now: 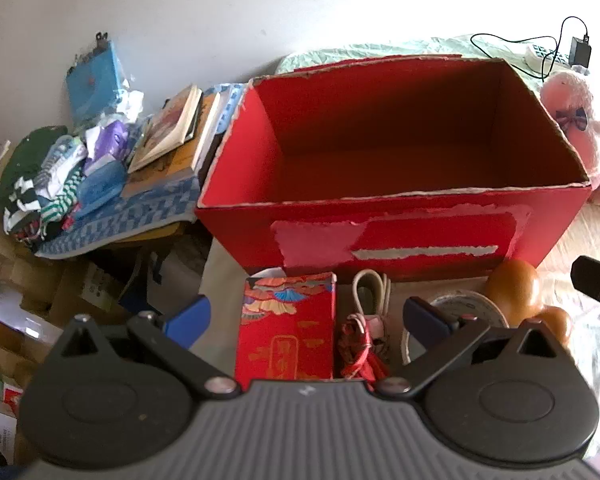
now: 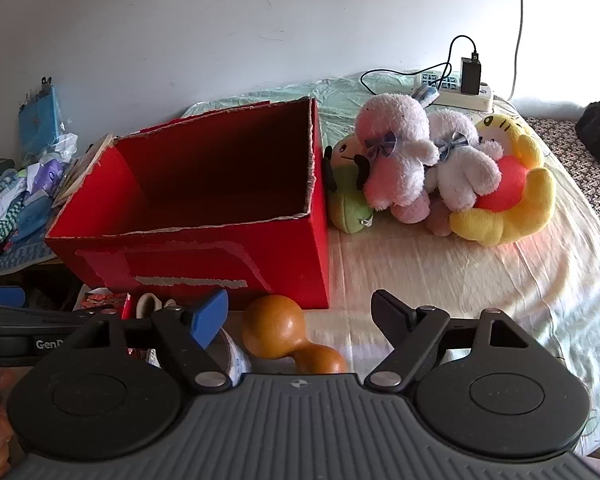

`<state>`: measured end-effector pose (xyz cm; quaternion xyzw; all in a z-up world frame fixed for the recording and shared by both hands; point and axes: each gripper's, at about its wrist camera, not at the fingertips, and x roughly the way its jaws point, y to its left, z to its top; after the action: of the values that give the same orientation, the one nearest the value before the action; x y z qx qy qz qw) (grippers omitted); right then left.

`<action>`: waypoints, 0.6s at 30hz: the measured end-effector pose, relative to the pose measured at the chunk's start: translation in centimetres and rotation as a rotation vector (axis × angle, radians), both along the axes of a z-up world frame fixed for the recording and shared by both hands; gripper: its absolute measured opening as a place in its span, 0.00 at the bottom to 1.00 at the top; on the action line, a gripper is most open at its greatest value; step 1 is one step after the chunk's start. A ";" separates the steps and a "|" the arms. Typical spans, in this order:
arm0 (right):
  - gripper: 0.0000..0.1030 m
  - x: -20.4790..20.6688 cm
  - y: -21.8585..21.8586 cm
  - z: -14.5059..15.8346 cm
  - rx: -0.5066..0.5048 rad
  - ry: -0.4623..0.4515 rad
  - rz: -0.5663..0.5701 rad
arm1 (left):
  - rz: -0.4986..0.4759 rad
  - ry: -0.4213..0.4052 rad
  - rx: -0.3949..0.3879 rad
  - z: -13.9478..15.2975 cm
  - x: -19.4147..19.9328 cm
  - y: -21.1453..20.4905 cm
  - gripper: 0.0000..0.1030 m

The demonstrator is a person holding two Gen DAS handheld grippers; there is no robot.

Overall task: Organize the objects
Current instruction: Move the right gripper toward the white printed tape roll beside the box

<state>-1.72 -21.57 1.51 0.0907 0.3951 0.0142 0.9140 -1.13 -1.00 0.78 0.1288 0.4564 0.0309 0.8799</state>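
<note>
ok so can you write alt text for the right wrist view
An open, empty red cardboard box sits on a bed, with a pile of plush toys just right of it. In the foreground the open right gripper hovers above a wooden dumbbell-shaped object in front of the box. A power strip lies by the white wall.

Red cardboard box (image 2: 204,216) on a bed, plush toys at its right

The right gripper (image 2: 300,312) hangs with jaws spread wide above a wooden dumbbell-shaped object (image 2: 288,336) just before the empty box; a pink plush (image 2: 396,152), white plush (image 2: 460,164) and yellow plush (image 2: 512,200) huddle together.
</note>
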 end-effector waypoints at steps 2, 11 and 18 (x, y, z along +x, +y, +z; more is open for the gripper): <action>0.79 -0.2 -0.7 0.1 0.013 -0.003 0.008 | 0.013 -0.012 0.013 -0.4 -0.4 -1.0 0.99; 0.72 -0.7 -2.6 -0.5 0.069 0.002 0.052 | 0.029 -0.004 0.043 0.1 -1.3 -1.4 0.99; 0.55 -0.7 -2.7 -1.6 0.126 -0.008 0.103 | 0.044 0.071 0.093 -1.3 -1.3 -1.8 0.99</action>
<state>-2.46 -24.28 -0.05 0.1273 0.3940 0.0865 0.9061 -2.42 -2.79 -0.53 0.1603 0.4883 0.0669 0.8552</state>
